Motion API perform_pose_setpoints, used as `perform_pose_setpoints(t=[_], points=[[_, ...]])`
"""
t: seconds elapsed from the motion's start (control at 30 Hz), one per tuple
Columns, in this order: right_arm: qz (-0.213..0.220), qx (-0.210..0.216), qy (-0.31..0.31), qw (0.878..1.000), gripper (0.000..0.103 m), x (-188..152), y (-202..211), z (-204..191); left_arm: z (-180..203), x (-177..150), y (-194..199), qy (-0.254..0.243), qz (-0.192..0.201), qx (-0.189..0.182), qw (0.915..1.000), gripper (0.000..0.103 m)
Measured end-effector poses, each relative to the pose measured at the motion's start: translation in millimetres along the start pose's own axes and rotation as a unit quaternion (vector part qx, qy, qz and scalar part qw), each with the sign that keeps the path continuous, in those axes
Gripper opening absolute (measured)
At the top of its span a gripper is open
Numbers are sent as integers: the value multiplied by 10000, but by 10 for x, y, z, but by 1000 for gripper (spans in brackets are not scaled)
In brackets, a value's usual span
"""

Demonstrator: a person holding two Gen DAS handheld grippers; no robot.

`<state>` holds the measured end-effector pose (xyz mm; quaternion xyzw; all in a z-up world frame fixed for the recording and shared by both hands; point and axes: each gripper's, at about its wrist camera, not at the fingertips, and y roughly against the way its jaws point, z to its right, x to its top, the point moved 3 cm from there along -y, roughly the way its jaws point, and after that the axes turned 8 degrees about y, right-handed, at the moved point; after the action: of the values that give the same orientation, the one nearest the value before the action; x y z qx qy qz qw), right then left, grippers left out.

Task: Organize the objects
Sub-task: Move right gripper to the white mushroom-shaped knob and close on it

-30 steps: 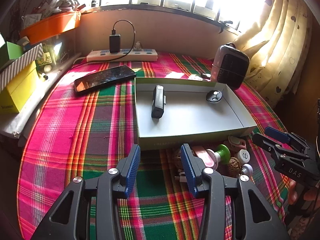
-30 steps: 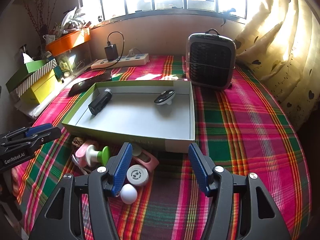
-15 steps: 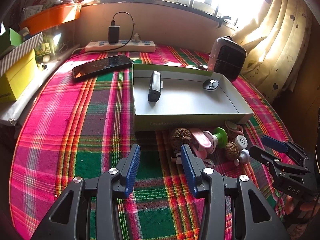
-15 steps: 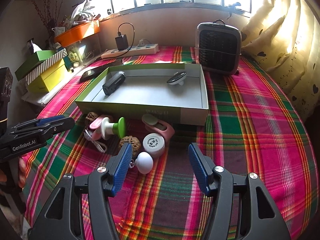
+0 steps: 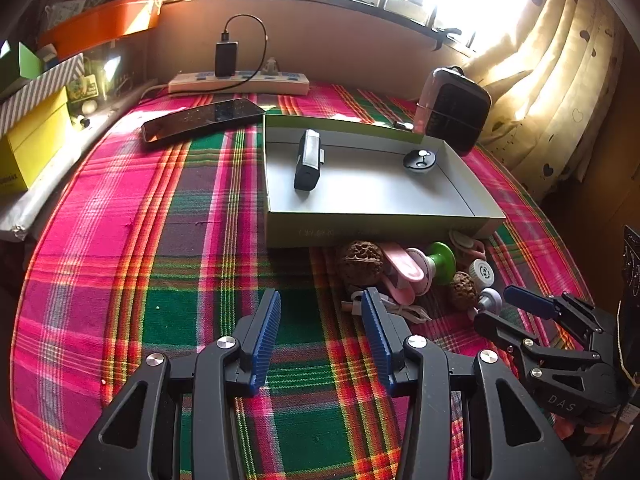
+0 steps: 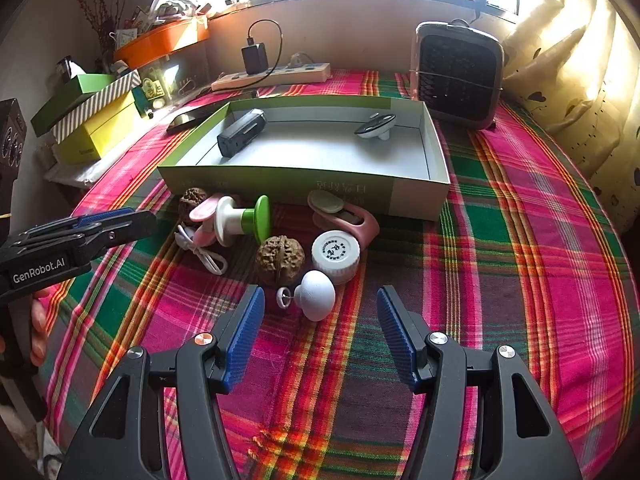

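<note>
A shallow green-walled box (image 6: 280, 178) (image 5: 380, 232) holds a black rectangular device (image 6: 241, 133) (image 5: 307, 165) and a small black-and-white round gadget (image 6: 375, 125) (image 5: 419, 159). In front of it lie loose items: two walnuts (image 6: 280, 260) (image 5: 360, 264), a white round cap (image 6: 335, 251), a white mushroom-shaped knob (image 6: 317, 294), a green-and-white spool (image 6: 242, 220), pink clips (image 6: 352, 220) and a white cable (image 6: 202, 252). My right gripper (image 6: 320, 324) is open and empty just short of the knob. My left gripper (image 5: 320, 332) is open and empty, left of the pile.
A small heater (image 6: 458, 74) stands behind the box at the right. A phone (image 5: 202, 120) lies left of the box, a power strip with charger (image 5: 240, 80) along the wall. Yellow and green boxes (image 6: 96, 120) stack at the left edge. Curtains hang at the right.
Both grippers have pulled back from the box, so the pile of loose items now lies farther ahead in full view. Both stay open and empty.
</note>
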<state>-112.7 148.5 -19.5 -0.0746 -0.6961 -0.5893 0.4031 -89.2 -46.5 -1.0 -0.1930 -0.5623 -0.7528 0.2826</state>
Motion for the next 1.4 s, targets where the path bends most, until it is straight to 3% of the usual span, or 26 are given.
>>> perform_pose_setpoints(t=[0.3,0.83,0.9,1.03,1.2,1.4], points=[[-98,22,-80,9999,59,-23,-37,31,17,-12,-32,-50,-70,-29,10000,41],[-218,-323,121,9992,59,-74,-19,-1,147,24,-79,120,-165,-259,9995,41],[-252,-356,259,9987,62,-42,-47,2,137,61,-109,-29,-231,-180,9996,41],[-286,-357,147,9988,72,-14,-95,65,-11,177,-171,172,-199,-269,9993,41],[-294,-411,110,9987,73,-13,-95,54,-47,176,-262,207,-311,-410,9985,41],[-297,-433,94,9986,73,-14,-88,56,72,183,-226,-99,-234,-500,9984,42]])
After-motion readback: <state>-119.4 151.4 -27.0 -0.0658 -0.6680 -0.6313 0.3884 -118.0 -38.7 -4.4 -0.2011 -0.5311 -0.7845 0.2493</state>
